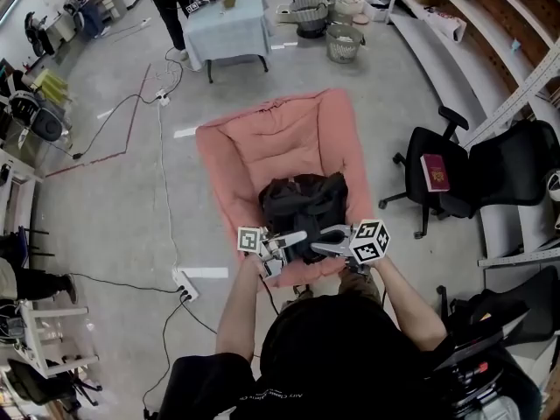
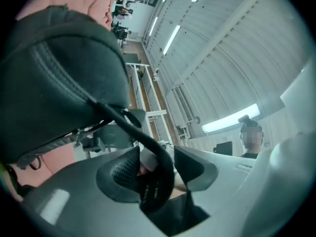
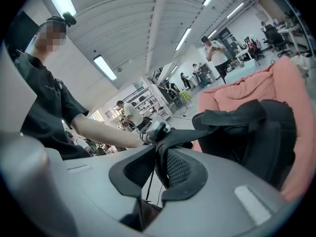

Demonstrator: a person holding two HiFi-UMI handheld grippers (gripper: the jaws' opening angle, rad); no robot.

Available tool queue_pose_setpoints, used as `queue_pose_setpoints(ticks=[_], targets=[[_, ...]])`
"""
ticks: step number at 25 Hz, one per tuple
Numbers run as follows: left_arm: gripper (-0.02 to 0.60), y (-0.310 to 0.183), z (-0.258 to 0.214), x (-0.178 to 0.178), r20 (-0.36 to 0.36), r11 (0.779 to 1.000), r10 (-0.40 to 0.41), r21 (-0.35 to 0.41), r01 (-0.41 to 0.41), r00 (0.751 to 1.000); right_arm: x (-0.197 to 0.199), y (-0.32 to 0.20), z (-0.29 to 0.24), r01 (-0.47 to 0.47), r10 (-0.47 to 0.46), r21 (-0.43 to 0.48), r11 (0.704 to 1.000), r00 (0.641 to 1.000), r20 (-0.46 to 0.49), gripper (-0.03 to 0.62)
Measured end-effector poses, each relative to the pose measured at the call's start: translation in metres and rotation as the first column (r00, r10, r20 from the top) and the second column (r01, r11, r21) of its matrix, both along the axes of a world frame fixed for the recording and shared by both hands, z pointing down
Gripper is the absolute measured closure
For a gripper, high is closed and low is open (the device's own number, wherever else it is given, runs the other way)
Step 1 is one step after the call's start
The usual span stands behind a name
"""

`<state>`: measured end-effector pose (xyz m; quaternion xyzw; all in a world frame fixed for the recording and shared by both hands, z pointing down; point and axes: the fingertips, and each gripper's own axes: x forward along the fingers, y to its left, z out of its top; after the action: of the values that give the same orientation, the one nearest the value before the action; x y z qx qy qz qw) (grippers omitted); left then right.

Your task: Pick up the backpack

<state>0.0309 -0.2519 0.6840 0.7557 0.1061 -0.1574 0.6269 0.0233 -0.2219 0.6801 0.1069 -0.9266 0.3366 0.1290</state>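
Note:
A black backpack (image 1: pixel 302 204) sits on the front of a pink cushioned chair (image 1: pixel 262 138). Both grippers meet at its near edge. My left gripper (image 1: pixel 293 241) is open; in the left gripper view a black strap (image 2: pixel 148 142) runs through the gap of the left gripper (image 2: pixel 157 154), lying against one pad and clear of the other, with the backpack (image 2: pixel 54 78) bulking above. My right gripper (image 1: pixel 322 241) is shut on another strap (image 3: pixel 197 132), which is pinched between the pads of the right gripper (image 3: pixel 159 154) and leads up to the backpack (image 3: pixel 256 132).
A black office chair (image 1: pixel 437 173) with a red book (image 1: pixel 435 171) stands to the right. A cloth-covered table (image 1: pixel 227 24) and wire baskets (image 1: pixel 341 42) stand beyond the pink chair. A power strip (image 1: pixel 185 285) and cables lie on the floor at left. Shelving lines the right wall.

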Motion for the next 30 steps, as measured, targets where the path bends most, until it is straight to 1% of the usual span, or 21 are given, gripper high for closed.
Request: queue_pose_setpoints(ticks=[2,3,5,6,7,8,9,11,13,14,16,17,18,20,22,23,25,26,27,28,30], targets=[[0.335,0.006,0.009,0.006,0.03,0.999,0.035,-0.009,-0.035,0.999,-0.006,0.005,-0.001,0.031,-0.031,0.002,1.0,1.0,0.005,0.534],[0.33,0.004,0.006,0.007,0.018,1.0,0.025,0.0,-0.025,1.0,-0.01,0.009,0.001,0.059,-0.059,0.001,0.998,0.998,-0.01,0.533],[0.341,-0.01,-0.007,0.005,-0.037,0.998,-0.056,0.032,0.057,0.998,-0.021,0.016,0.008,0.115,-0.115,-0.002,0.993,0.992,-0.055,0.536],[0.352,-0.017,-0.009,0.003,-0.045,0.995,-0.091,0.04,0.093,0.995,-0.025,0.017,0.01,0.128,-0.129,-0.007,0.992,0.99,-0.066,0.534],[0.4,-0.021,-0.005,0.003,-0.03,0.993,-0.113,0.039,0.115,0.993,-0.028,0.016,0.012,0.133,-0.134,-0.017,0.991,0.989,-0.067,0.53],[0.483,-0.024,0.0,0.004,-0.005,0.991,-0.129,0.036,0.129,0.992,-0.029,0.016,0.015,0.136,-0.138,-0.028,0.99,0.988,-0.073,0.534],[0.505,-0.027,0.004,0.004,0.023,0.989,-0.145,0.038,0.144,0.989,-0.028,0.015,0.019,0.139,-0.14,-0.027,0.99,0.986,-0.091,0.534],[0.547,-0.036,0.01,0.003,0.079,0.978,-0.203,0.063,0.199,0.976,-0.022,0.01,0.029,0.138,-0.135,0.016,0.99,0.979,-0.151,0.516],[0.556,-0.051,0.013,-0.004,0.126,0.956,-0.291,0.085,0.282,0.948,-0.01,0.002,0.038,0.113,-0.098,0.071,0.991,0.977,-0.188,0.485],[0.563,-0.059,0.014,-0.01,0.144,0.941,-0.336,0.09,0.325,0.931,0.0,-0.004,0.043,0.081,-0.064,0.08,0.994,0.98,-0.19,0.479],[0.566,-0.071,0.016,-0.024,0.172,0.917,-0.398,0.085,0.389,0.901,0.025,-0.02,0.058,-0.012,0.026,0.07,0.997,0.98,-0.196,0.454],[0.568,-0.072,0.015,-0.029,0.182,0.913,-0.407,0.079,0.399,0.895,0.037,-0.031,0.067,-0.058,0.071,0.069,0.996,0.974,-0.214,0.425],[0.568,-0.07,0.015,-0.032,0.191,0.915,-0.403,0.077,0.396,0.895,0.047,-0.041,0.076,-0.094,0.109,0.073,0.993,0.965,-0.238,0.4],[0.568,-0.056,0.015,-0.033,0.22,0.927,-0.376,0.089,0.366,0.9,0.058,-0.062,0.091,-0.14,0.16,0.088,0.986,0.946,-0.283,0.368],[0.568,-0.04,0.018,-0.034,0.256,0.935,-0.354,0.1,0.339,0.9,0.061,-0.078,0.106,-0.16,0.183,0.1,0.982,0.931,-0.315,0.355],[0.568,-0.034,0.019,-0.035,0.266,0.936,-0.352,0.101,0.337,0.897,0.061,-0.082,0.113,-0.157,0.182,0.101,0.982,0.926,-0.33,0.35],[0.568,-0.027,0.017,-0.039,0.257,0.93,-0.367,0.09,0.356,0.894,0.057,-0.083,0.126,-0.123,0.144,0.082,0.989,0.928,-0.345,0.339],[0.568,-0.025,0.017,-0.042,0.252,0.925,-0.379,0.08,0.371,0.89,0.052,-0.078,0.129,-0.088,0.101,0.053,0.995,0.939,-0.33,0.341],[0.568,-0.024,0.019,-0.045,0.252,0.919,-0.392,0.072,0.387,0.885,0.044,-0.069,0.13,-0.039,0.041,0.013,0.999,0.955,-0.295,0.363],[0.566,-0.023,0.021,-0.048,0.257,0.913,-0.405,0.067,0.402,0.878,0.034,-0.06,0.128,0.02,-0.026,-0.03,0.999,0.969,-0.244,0.405],[0.568,-0.021,0.023,-0.057,0.262,0.901,-0.428,0.058,0.429,0.865,0.012,-0.046,0.119,0.115,-0.126,-0.085,0.99,0.982,-0.14,0.416]])
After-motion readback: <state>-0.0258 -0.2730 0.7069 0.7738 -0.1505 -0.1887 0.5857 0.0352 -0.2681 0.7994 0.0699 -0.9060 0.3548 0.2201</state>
